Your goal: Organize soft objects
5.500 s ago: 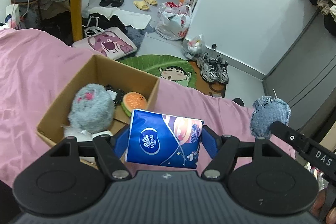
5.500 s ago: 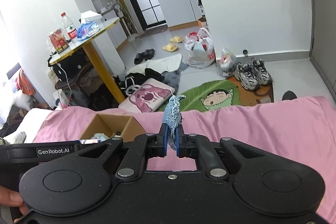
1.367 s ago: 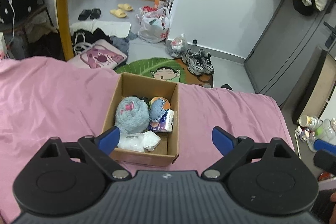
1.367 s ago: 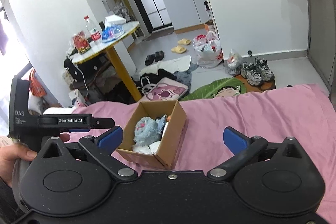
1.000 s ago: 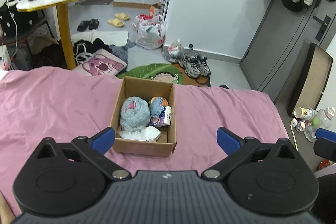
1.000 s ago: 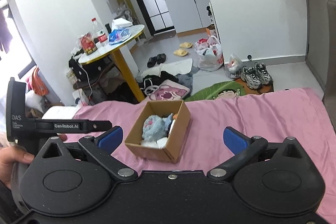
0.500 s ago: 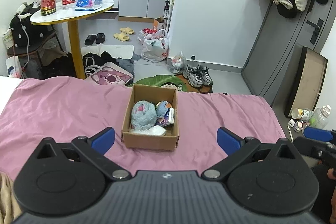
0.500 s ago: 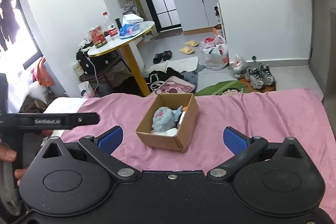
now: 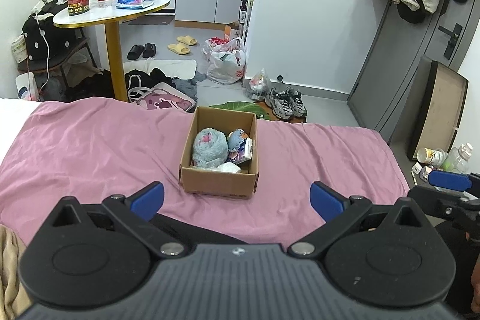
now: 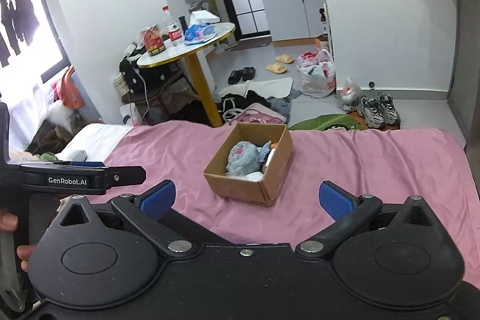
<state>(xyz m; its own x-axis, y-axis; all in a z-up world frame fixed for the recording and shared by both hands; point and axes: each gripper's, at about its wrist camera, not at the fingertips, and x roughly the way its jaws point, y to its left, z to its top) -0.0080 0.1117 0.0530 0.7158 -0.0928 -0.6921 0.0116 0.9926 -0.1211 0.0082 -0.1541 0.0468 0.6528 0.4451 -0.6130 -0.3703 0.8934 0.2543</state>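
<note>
1. Left wrist view, nearest you: your left hand-held gripper [image 9: 237, 197] is spread wide with nothing between its blue pads, hanging above the near edge of the pink bedsheet [image 9: 90, 146]. At the right edge of that view, a blue pad of your right hand-held gripper [image 10: 245, 197] shows; from its own camera it is equally released and empty.

2. Further out, the open brown cardboard box [image 9: 219, 185] sits in the middle of the bed, well apart from both tools. Inside it lie the fluffy grey-blue plush toy [image 9: 208, 147] against the left wall, a small blue denim pouch [image 9: 236, 138] beside it, a blue-and-white tissue pack [image 9: 244, 152] leaning on the right wall, and a crumpled white soft item [image 9: 229, 167] at the near end.

3. No loose soft object shows on the sheet, so the sorting looks finished or nearly so.

4. Risks, should you go back in: the box is light and stands on a yielding mattress, so a gripper pressing on its rim could tip it or slide it across the sheet. The tissue pack stands on edge and could topple if the box is nudged.

5. Beyond the bed, the round marble-topped table [image 9: 144, 11] and the cluttered grey floor [image 9: 210, 89] lie past the far edge. A box pushed that way would drop off.
</note>
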